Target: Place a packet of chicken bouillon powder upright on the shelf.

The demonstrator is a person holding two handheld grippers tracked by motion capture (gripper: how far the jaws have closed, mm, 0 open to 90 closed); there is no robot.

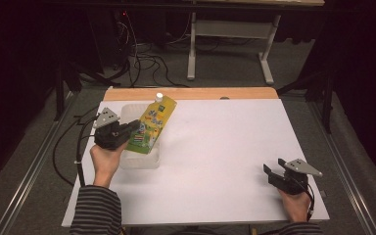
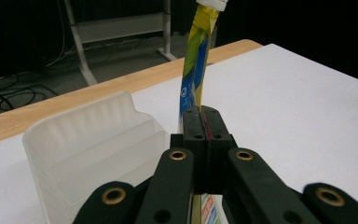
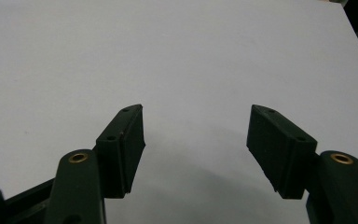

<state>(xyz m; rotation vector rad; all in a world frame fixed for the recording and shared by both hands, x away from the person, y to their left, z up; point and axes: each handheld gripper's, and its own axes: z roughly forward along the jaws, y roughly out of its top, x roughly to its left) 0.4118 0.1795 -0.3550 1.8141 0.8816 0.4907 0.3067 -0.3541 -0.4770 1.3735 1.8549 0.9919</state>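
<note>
Pinching a pouch (image 1: 152, 128) over the bin (image 1: 138, 163), left tool (image 1: 130, 130); right tool (image 1: 270, 172) spread on bare table (image 1: 215, 147).

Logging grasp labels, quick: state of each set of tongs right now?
Left tongs: closed on the yellow-green pouch, held over the clear plastic bin.
Right tongs: open, holding nothing, over the white table.
</note>
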